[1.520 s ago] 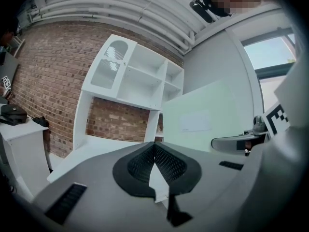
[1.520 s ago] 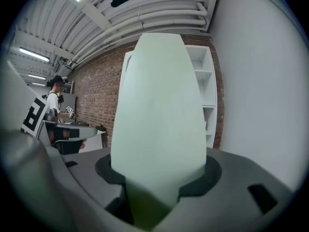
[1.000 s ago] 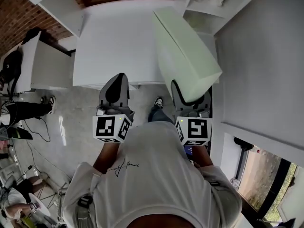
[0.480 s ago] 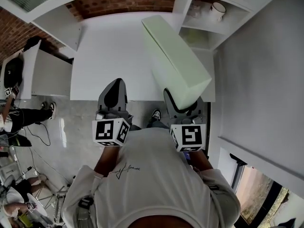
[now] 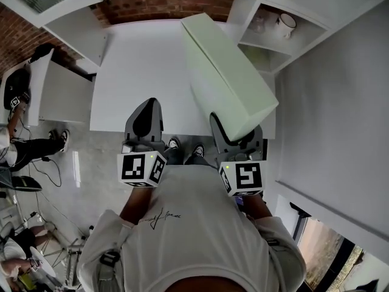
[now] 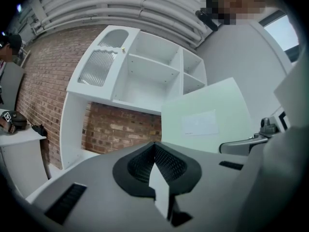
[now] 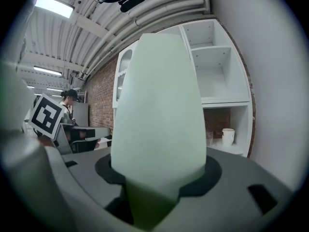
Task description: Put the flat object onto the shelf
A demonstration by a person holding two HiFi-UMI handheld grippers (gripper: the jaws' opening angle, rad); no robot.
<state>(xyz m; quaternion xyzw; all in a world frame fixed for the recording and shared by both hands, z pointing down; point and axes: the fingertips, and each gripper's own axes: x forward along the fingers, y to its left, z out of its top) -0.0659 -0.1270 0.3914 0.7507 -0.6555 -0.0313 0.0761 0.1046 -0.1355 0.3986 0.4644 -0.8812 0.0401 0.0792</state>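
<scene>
Two tools: right tool (image 5: 235, 142) is clamping pale green board (image 5: 225, 72) above counter (image 5: 140, 59), short of shelf (image 5: 248, 12); left tool (image 6: 155, 167) is hanging closed, empty. You're carrying; next needs board levelled toward free bay.

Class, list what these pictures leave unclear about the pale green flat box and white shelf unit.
- Right gripper view: pale green flat box covers much of the white shelf unit.
- Left gripper view: the box's white label is too blurred to read.
- Head view: top edge cuts off the upper shelves.
</scene>
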